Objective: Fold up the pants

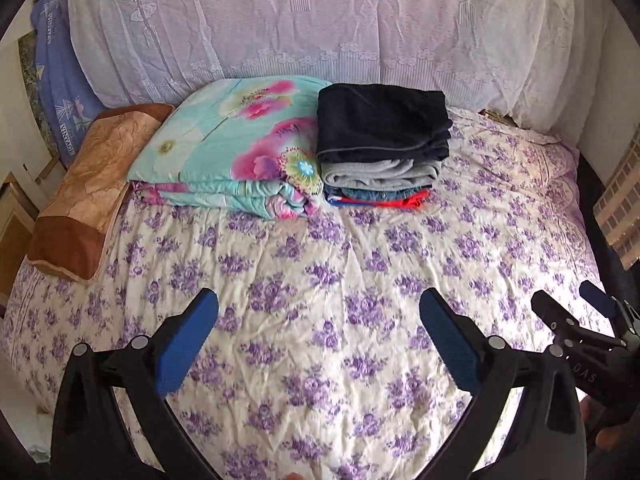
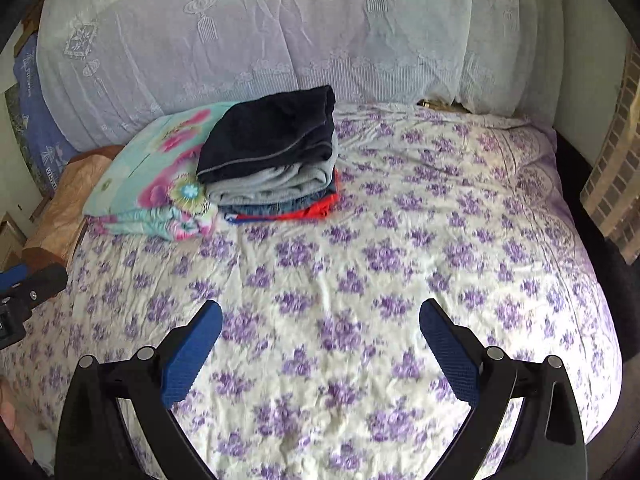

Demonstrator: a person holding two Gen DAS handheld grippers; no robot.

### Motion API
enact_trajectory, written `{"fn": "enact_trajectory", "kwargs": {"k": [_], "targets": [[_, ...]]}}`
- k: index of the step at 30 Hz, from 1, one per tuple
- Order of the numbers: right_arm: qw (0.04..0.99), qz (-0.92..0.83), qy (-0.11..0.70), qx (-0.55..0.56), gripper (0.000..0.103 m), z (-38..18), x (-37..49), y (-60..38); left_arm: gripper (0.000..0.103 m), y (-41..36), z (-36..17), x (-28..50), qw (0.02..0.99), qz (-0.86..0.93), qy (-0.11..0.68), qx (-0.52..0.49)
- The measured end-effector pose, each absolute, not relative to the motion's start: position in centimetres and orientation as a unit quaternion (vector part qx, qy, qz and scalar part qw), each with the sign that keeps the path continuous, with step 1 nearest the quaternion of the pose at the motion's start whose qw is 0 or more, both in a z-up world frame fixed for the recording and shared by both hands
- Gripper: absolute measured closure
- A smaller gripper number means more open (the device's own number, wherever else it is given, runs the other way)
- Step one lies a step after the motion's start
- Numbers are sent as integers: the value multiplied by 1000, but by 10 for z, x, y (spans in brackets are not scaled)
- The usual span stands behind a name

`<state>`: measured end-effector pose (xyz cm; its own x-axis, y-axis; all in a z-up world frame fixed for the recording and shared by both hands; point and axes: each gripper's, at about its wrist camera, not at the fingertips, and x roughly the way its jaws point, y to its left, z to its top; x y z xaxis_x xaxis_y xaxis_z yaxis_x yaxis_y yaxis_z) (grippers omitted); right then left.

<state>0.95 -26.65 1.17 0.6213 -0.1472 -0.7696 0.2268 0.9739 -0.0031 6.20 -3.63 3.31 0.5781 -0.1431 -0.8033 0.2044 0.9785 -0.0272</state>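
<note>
My left gripper (image 1: 319, 308) hangs over the bedspread (image 1: 340, 288), its blue-padded fingers spread wide with nothing between them. My right gripper (image 2: 321, 318) is spread just as wide and just as empty above the same purple-flowered cloth.

I take the stack of folded clothes (image 1: 382, 148) as my landmark; it sits on the bedspread at the far side of the bed, well apart from both pairs of tongs. On top of it lie the dark navy pants (image 1: 380, 120), folded into a thick square with a thin pale seam line along the near fold. Under them in the stack are a grey garment (image 1: 380, 174), then something in blue denim, and a red piece (image 1: 404, 201) at the bottom.

Touching the stack on its left is a folded quilt (image 1: 228, 140), turquoise with large pink flowers. Further left of the stack, beyond the quilt, a brown pillow (image 1: 92, 196) lies at the bed's edge. Behind the stack rises a large mound covered by a white lace cloth (image 1: 320, 24) with tassel and lantern patterns. Far left of the stack, beside that mound, a blue fabric (image 1: 60, 88) carries white print; I can read the word "VINTAGE" on it.

In the left wrist view my right gripper shows at the right edge, with the letters "DAS" on its black body.
</note>
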Motion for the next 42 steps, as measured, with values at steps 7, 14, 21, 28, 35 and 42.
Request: {"fn": "enact_trajectory", "kwargs": {"k": [7, 14, 21, 28, 35, 42], "targets": [[909, -128, 395, 34, 4, 32, -26, -252, 5, -42, 44, 14, 893, -103, 433, 65], [911, -133, 391, 26, 4, 38, -44, -237, 5, -39, 64, -6, 905, -93, 409, 71], [913, -127, 387, 31, 4, 40, -48, -232, 5, -40, 67, -8, 907, -97, 404, 70], [913, -132, 383, 42, 4, 40, -48, -237, 5, -46, 65, -8, 906, -100, 404, 73], [914, -134, 382, 40, 4, 40, -49, -236, 5, -46, 63, -6, 906, -102, 404, 74], [914, -133, 382, 40, 4, 39, -45, -238, 5, -46, 62, -2, 906, -105, 404, 74]]}}
